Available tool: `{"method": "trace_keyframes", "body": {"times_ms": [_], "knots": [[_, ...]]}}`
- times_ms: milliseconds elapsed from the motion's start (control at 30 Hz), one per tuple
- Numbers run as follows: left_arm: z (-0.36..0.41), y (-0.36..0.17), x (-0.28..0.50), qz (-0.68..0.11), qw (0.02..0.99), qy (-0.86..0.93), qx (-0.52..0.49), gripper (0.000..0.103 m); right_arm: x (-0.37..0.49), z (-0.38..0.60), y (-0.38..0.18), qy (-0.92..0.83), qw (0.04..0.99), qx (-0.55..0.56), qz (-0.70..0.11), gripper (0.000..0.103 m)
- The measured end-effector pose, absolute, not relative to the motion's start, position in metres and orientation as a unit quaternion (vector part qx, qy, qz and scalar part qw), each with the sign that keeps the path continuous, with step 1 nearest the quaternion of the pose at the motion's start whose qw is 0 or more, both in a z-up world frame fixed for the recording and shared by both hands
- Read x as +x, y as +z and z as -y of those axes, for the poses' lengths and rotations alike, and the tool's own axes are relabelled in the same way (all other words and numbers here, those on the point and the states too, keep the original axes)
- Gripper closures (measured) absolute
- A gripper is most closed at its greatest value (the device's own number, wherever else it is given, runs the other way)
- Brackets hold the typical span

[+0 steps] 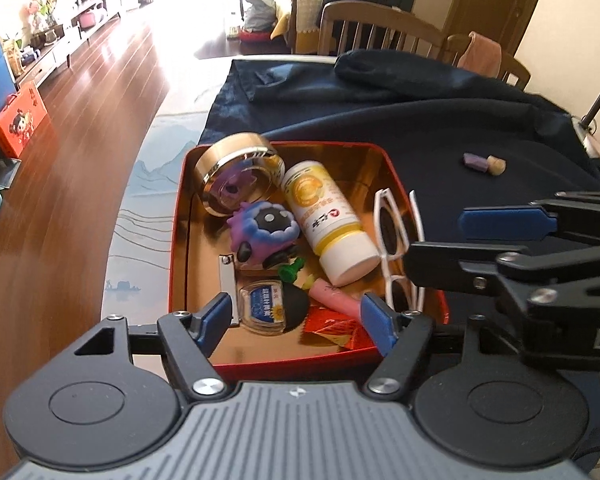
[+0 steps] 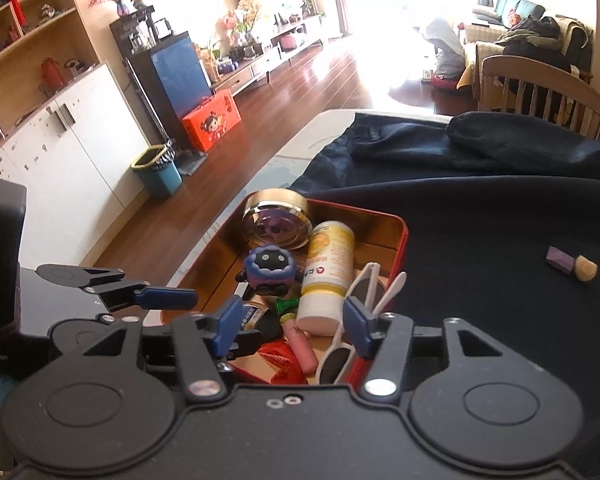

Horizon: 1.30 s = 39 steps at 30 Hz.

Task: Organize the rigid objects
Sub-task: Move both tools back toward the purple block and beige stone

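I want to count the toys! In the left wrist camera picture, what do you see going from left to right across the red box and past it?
Gold round tin → purple monster toy → white and yellow bottle → white sunglasses → small purple and beige piece out on the dark cloth.

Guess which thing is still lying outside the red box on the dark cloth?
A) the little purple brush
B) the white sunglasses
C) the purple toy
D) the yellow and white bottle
A, the little purple brush lies alone on the dark cloth, well to the side of the red box, while the sunglasses, bottle and purple toy all sit inside the box.
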<state>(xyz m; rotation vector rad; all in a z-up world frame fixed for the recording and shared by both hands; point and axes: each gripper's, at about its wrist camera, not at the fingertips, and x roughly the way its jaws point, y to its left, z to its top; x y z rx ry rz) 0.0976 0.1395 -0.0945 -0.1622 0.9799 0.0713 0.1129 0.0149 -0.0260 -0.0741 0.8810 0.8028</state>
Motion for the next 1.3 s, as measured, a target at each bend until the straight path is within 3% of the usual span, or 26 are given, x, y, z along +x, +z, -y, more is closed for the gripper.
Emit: {"method": "trace_keyframes", "body": {"times_ms": [267,333,667,733,1300], "knots": [[-0.128,-0.081,0.094,-0.45,0.888,0.04,-0.084,0.032,0.109,0.015,-0.013,0.367,0.842,-0.013,-0.395,0.023],[-0.123,-0.078,0.094,-0.445,0.891,0.04,-0.082,0.027,0.108,0.022,-0.011,0.363,0.847,-0.013,-0.388,0.02],[-0.09,-0.068,0.104,-0.43,0.899,0.045,-0.066,0.027,0.12,0.066,-0.014,0.362,0.849,0.004,-0.386,0.006],[-0.082,-0.067,0.108,-0.429,0.9,0.046,-0.064,0.023,0.122,0.076,-0.014,0.362,0.85,0.002,-0.383,0.004],[0.009,-0.076,0.174,-0.426,0.902,0.04,-0.061,0.015,0.182,0.171,-0.044,0.347,0.855,-0.06,-0.381,0.002]]}}
